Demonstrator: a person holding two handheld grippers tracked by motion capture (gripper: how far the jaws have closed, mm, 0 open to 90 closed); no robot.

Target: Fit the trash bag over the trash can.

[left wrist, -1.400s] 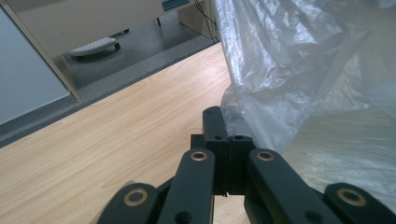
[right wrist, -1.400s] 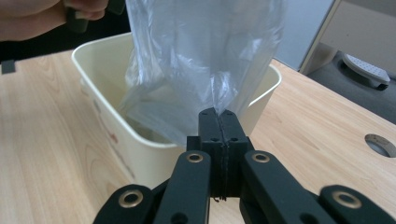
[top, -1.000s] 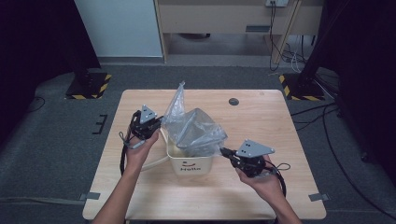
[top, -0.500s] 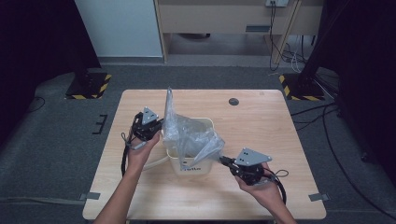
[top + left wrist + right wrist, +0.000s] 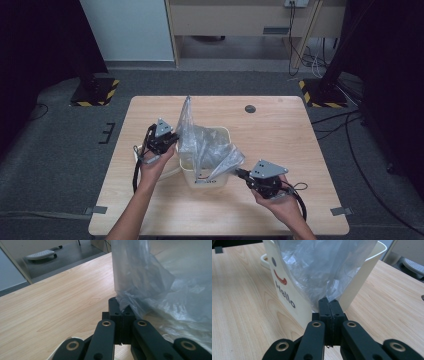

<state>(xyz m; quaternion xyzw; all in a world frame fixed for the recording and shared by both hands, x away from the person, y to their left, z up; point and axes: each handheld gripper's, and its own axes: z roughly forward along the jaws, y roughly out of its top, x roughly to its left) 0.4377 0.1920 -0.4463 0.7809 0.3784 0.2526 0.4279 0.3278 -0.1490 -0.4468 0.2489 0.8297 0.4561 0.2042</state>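
Observation:
A cream bin (image 5: pixel 213 179) (image 5: pixel 294 297) printed with "Hello" and a smile stands on the table's middle. A clear plastic bag (image 5: pixel 202 142) (image 5: pixel 150 285) (image 5: pixel 322 267) hangs into it. My left gripper (image 5: pixel 172 140) (image 5: pixel 121 305) is shut on the bag's edge at the bin's left, where a flap of the bag stands up. My right gripper (image 5: pixel 239 173) (image 5: pixel 329 303) is shut on the bag's edge at the bin's front right corner, pulling it out over the rim.
The bin stands on a light wooden table (image 5: pixel 280 135). A small dark round disc (image 5: pixel 250 108) lies near the table's far edge. Black cables trail from both grippers. Grey floor and dark stands surround the table.
The bag has come down from a raised bundle and spread over the bin. My right gripper drew its edge toward the front right; the left flap now stands more upright.

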